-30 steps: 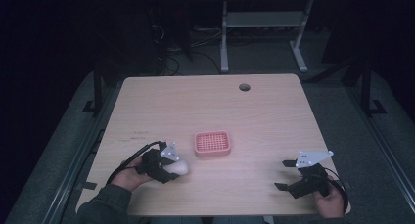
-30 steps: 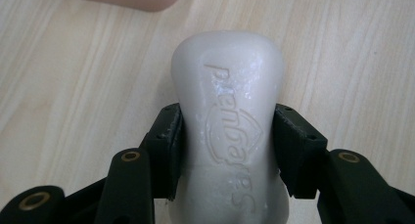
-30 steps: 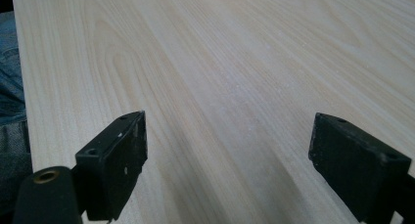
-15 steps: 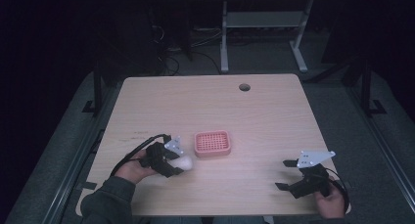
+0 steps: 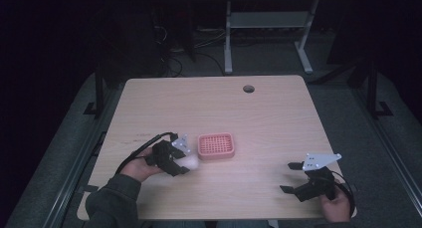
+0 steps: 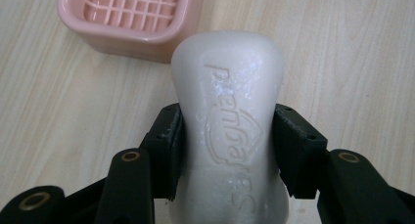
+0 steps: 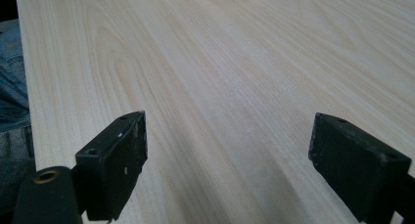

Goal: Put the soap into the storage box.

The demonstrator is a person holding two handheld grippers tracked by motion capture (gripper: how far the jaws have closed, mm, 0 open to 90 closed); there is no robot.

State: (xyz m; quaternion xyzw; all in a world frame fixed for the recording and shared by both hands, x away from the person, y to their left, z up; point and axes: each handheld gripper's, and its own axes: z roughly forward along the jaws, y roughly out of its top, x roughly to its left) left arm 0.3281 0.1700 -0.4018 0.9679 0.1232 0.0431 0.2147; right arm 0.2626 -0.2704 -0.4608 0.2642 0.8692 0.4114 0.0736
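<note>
White soap bar (image 6: 227,131) sits pinched between the left gripper's (image 5: 180,163) jaws, just near-left of the pink soap dish (image 5: 216,146) on the desk (image 5: 278,118). Embossed lettering reads in the left gripper view. At near right, the right gripper (image 5: 291,177) is spread wide.

Wooden table (image 5: 219,108) with a pink grid tray (image 5: 216,146) sitting near the middle. The left gripper (image 5: 183,163) is clamped on a white soap bar (image 5: 190,162), just beside the tray's left edge. The right gripper (image 5: 289,177) sits well apart near the table's front right corner, jaws spread wide, nothing in them.
</note>
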